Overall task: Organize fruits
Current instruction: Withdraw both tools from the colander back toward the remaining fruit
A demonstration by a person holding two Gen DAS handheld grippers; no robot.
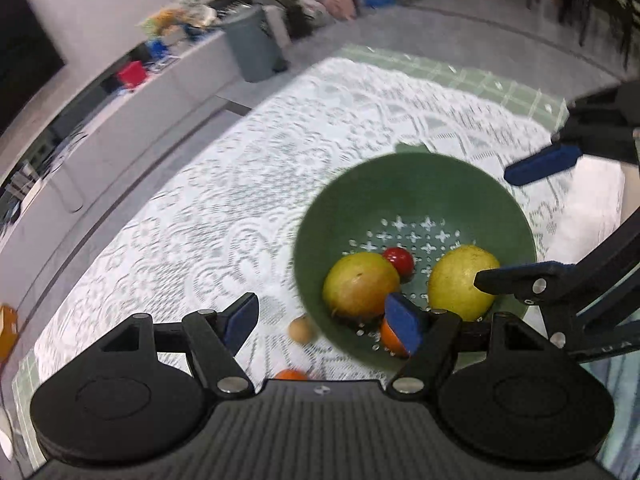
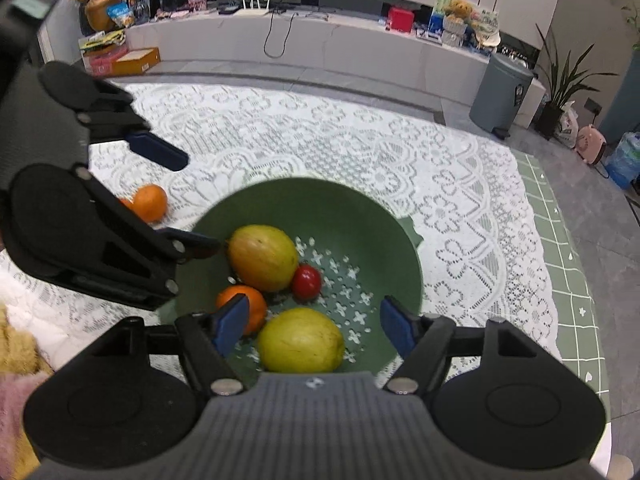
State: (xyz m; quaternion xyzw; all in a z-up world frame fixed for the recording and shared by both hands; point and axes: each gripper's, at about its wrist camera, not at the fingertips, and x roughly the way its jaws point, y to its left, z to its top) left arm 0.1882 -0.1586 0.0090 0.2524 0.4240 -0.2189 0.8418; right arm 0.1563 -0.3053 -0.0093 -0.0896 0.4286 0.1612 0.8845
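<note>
Right wrist view: green colander (image 2: 360,216) holds two mangoes, a tomato (image 2: 306,281), an orange (image 2: 244,304); both grippers gape empty.

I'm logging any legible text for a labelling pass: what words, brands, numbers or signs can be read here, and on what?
None can be read.
Grey bin: a small dark badge, too small to read.
Boxes and packets on the white shelf: printing blurred.
Orange box: no legible print.
Green colander and fruit: no labels visible.
</note>
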